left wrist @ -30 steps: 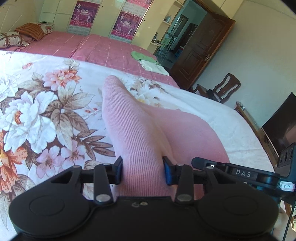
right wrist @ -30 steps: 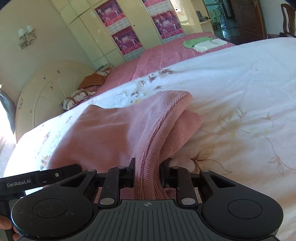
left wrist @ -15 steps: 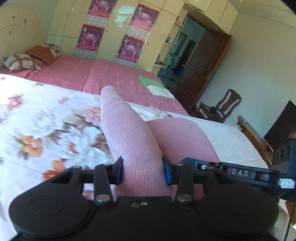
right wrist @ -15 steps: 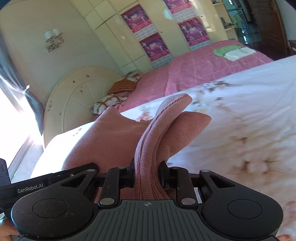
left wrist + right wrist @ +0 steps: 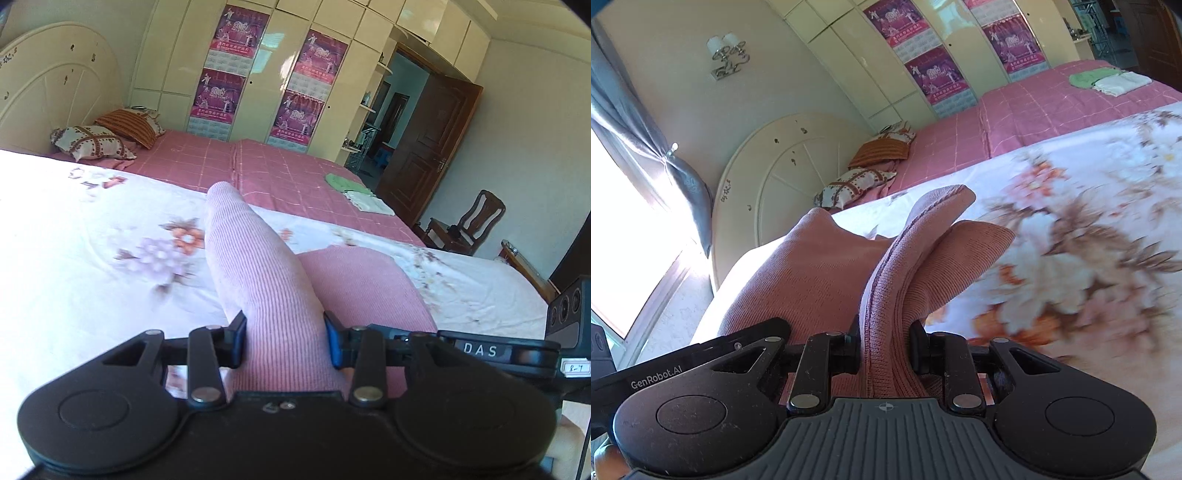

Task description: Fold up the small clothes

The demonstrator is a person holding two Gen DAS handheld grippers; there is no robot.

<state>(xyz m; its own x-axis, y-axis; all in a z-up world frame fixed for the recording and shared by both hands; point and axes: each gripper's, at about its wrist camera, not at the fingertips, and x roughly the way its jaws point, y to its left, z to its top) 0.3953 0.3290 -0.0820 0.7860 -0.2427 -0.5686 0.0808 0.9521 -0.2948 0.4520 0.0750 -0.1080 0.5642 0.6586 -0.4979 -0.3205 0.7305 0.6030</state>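
Note:
A pink ribbed knit garment [image 5: 258, 266] is lifted off the floral bedspread [image 5: 92, 236]. My left gripper [image 5: 284, 341] is shut on a thick bunched fold of it, which sticks up and forward past the fingers. In the right wrist view my right gripper [image 5: 884, 350] is shut on another edge of the same pink garment [image 5: 820, 266], whose seam runs between the pads. The cloth hangs between the two grippers. The right gripper's body shows at the right of the left view, and the left one's at the left of the right view.
Beyond the floral bedspread lies a pink checked blanket [image 5: 266, 170] with a green cloth [image 5: 341, 181] and a white folded cloth [image 5: 369, 201] on it. Pillows [image 5: 96, 140] sit at the headboard. A wardrobe with posters, a wooden door [image 5: 428, 147] and a chair [image 5: 469, 221] stand behind.
Both grippers have swept sideways and slightly up over the bed with the pink garment held; the large flower print has slid out of the left view, and the headboard and window have come into the right view.

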